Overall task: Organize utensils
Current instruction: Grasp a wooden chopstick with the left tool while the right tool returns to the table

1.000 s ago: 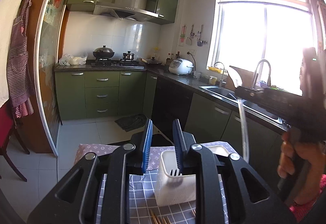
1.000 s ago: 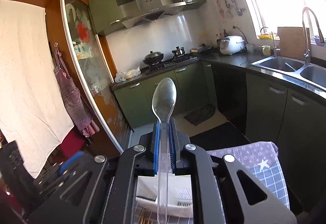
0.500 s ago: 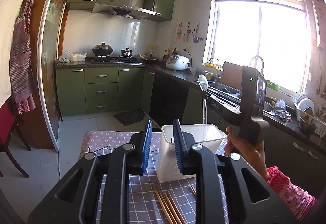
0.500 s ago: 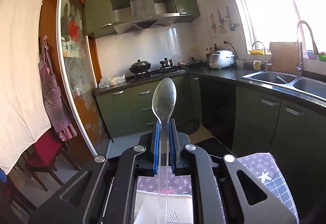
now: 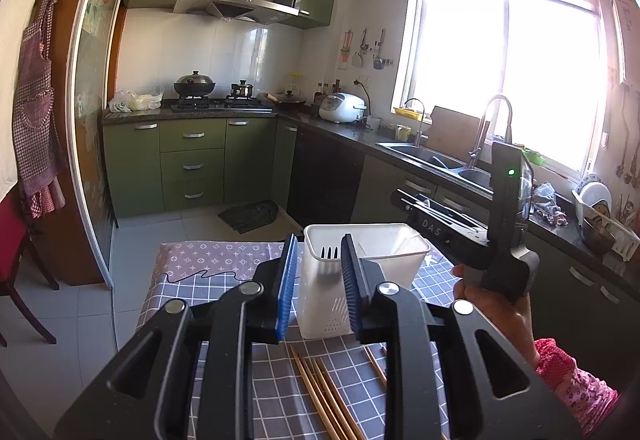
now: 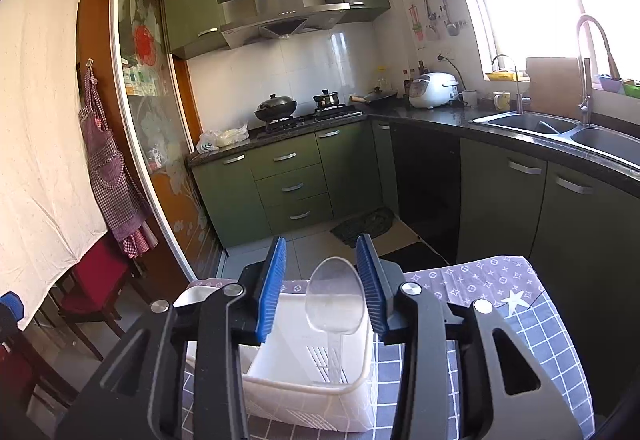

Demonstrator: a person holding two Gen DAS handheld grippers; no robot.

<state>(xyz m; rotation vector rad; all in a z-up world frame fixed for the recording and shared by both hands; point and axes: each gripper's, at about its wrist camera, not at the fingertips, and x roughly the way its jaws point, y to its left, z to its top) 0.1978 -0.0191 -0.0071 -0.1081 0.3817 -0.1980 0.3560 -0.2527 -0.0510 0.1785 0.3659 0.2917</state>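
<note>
Utensils, left to right: chopsticks (image 5: 320, 392) lay on the checked worktop (image 5: 272, 380) under the idle, part-open left tool (image 5: 318, 280). Clear spoon (image 6: 334, 304) stood handle-down in the white caddy (image 6: 304, 396) between the opening, released jaws of the right tool (image 6: 322, 284). Best practice: withdraw straight upward, clear of the bowl.

The white caddy (image 5: 360, 280) is standing open-topped, chopsticks (image 5: 324, 396) are lying before it, and the right tool (image 6: 322, 280) is crowding its right side.
</note>
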